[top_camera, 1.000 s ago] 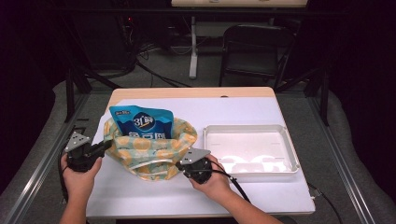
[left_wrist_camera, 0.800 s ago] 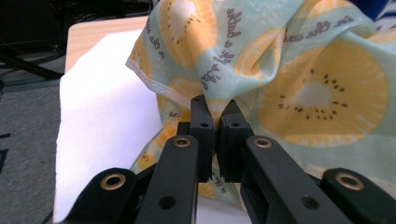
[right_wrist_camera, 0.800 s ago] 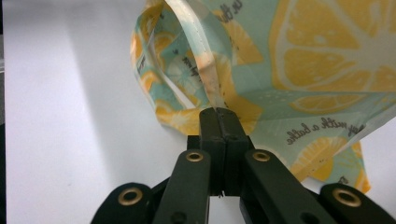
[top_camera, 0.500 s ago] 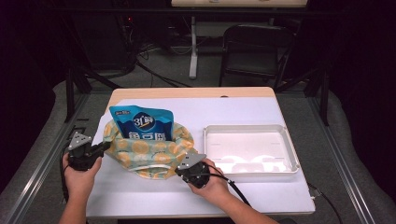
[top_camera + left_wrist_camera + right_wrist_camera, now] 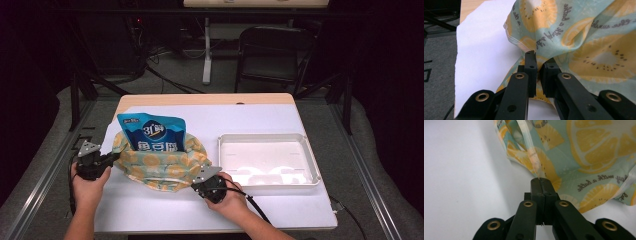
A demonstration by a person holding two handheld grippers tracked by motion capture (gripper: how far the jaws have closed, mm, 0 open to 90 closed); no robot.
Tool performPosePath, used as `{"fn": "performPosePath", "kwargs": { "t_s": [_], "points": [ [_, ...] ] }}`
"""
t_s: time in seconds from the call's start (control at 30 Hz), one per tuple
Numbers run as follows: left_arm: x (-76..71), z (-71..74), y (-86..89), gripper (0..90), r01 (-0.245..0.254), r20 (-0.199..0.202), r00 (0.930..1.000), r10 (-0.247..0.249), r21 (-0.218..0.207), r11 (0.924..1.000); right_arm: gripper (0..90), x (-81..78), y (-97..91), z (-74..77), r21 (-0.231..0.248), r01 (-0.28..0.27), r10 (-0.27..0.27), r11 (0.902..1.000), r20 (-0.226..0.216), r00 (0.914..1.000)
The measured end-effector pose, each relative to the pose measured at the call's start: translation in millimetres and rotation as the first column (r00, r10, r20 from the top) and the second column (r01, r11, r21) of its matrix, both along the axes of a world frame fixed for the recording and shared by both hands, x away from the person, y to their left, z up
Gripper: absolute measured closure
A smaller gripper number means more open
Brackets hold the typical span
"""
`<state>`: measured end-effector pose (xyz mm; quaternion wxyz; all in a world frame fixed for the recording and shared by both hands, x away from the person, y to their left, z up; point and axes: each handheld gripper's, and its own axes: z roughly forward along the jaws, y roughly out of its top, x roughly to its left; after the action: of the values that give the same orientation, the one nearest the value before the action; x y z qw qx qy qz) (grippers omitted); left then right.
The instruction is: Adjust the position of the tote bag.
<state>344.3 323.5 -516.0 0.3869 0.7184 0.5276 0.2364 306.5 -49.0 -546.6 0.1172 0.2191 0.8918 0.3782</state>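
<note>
Bench (image 5: 280,120) under a white sheet carries everything here, its bare wood showing along the far edge. On its right half lies a shallow white tray (image 5: 310,159), its long side running across, well apart from both hands. Left of the tray, near the middle of the bench, sits a soft cloth bag (image 5: 165,165) in pale green printed with orange citrus slices and looping script; its mouth is slumped open and its folds spread on the sheet. A blue pouch (image 5: 152,132) with white lettering stands upright inside the bag, its upper half rising above the cloth rim.

The left hand-held gripper (image 5: 111,159) is at the bag's left edge. In the left gripper view its jaws sit almost together with a bunched fold of the cloth (image 5: 574,37) pinched between the pads, a narrow gap remaining; they have just eased open slightly, the cloth still between them. The right hand-held gripper (image 5: 200,179) is at the bag's near right corner. In the right gripper view its jaws are pressed fully together on a thin pale strap or hem (image 5: 532,152) that runs up from the tips along the bag's edge, the printed cloth lying just beyond on the white sheet.
</note>
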Motion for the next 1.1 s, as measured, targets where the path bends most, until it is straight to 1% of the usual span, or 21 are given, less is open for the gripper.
{"fn": "performPosePath", "kwargs": {
  "t_s": [0.1,0.17,0.2,0.3,0.33,0.43,0.53,0.57,0.6,0.67,0.73,0.8,0.83,0.9,1.0,1.03,1.1],
  "points": [
    [1.6,-2.6,1.0,85.2,0.0,-0.012,0.9999,0.001,0.01,0.9999,90.0,1.3,-1.0,-2.6,-0.022,0.004,-0.004,0.9998,-0.006,1.0],
    [2.3,-3.8,1.8,85.3,-0.009,-0.017,0.9998,0.01,0.007,0.9999,90.0,2.4,-2.2,-3.8,-0.028,0.009,-0.01,0.9996,-0.007,0.9999],
    [2.7,-3.7,2.8,85.3,-0.008,-0.02,0.9998,0.009,0.013,0.9999,90.0,2.9,-2.8,-4.1,-0.027,0.009,-0.01,0.9996,-0.014,0.9998],
    [4.5,-4.3,3.9,85.5,-0.018,-0.024,0.9995,0.019,0.011,0.9998,90.0,4.1,-5.6,-4.6,-0.032,0.019,-0.019,0.9993,-0.022,0.9996],
    [5.3,-4.7,3.8,85.6,-0.02,-0.026,0.9995,0.021,0.009,0.9998,90.0,3.8,-6.2,-5.3,-0.027,0.027,-0.028,0.9993,-0.025,0.9993],
    [7.7,-6.4,3.1,85.8,-0.024,-0.022,0.9994,0.025,0.006,0.9997,90.0,4.1,-8.3,-5.9,-0.039,0.024,-0.025,0.9989,-0.027,0.9993],
    [9.6,-6.8,4.6,85.9,-0.028,-0.025,0.9993,0.028,0.001,0.9996,90.0,4.7,-10.2,-8.5,-0.061,0.032,-0.034,0.9976,-0.028,0.999],
    [10.1,-6.9,5.2,85.8,-0.027,-0.023,0.9994,0.027,-0.004,0.9996,90.0,5.6,-11.5,-9.6,-0.058,0.032,-0.034,0.9978,-0.03,0.999],
    [10.4,-6.5,5.4,85.5,-0.027,-0.023,0.9994,0.026,-0.01,0.9996,90.0,5.4,-12.5,-9.4,-0.053,0.042,-0.044,0.9977,-0.042,0.9981],
    [10.8,-6.1,5.3,84.6,-0.026,-0.016,0.9995,0.026,-0.015,0.9996,90.0,5.7,-15.1,-7.8,-0.043,0.045,-0.047,0.998,-0.035,0.9983],
    [10.9,-5.5,4.9,83.2,-0.024,-0.012,0.9996,0.024,-0.02,0.9995,90.0,5.2,-18.5,-3.3,-0.016,0.06,-0.061,0.998,-0.037,0.9975],
    [10.9,-5.2,4.2,81.4,-0.025,-0.01,0.9996,0.025,-0.025,0.9994,85.9,5.2,-21.6,1.8,0.019,0.066,-0.065,0.9976,-0.036,0.9972],
    [10.6,-4.7,3.7,80.8,-0.027,-0.01,0.9996,0.027,-0.025,0.9993,84.7,5.3,-22.8,3.4,0.032,0.069,-0.068,0.9971,-0.029,0.9973],
    [9.8,-3.7,3.5,78.2,-0.029,-0.011,0.9995,0.029,-0.033,0.999,82.6,5.6,-25.4,7.5,0.064,0.085,-0.083,0.9944,-0.032,0.9961],
    [8.7,-2.4,3.5,72.8,-0.031,-0.002,0.9995,0.031,-0.055,0.998,78.7,6.7,-29.1,12.2,0.09,0.098,-0.096,0.991,-0.025,0.995],
    [8.2,-1.6,3.4,70.8,-0.031,0.0,0.9995,0.031,-0.071,0.997,77.6,6.8,-29.9,13.3,0.095,0.102,-0.1,0.9903,-0.023,0.9947],
    [7.5,-0.4,3.2,67.3,-0.029,0.005,0.9995,0.03,-0.077,0.9966,74.8,7.9,-33.1,17.4,0.101,0.106,-0.105,0.9892,-0.015,0.9944]
  ]
}}
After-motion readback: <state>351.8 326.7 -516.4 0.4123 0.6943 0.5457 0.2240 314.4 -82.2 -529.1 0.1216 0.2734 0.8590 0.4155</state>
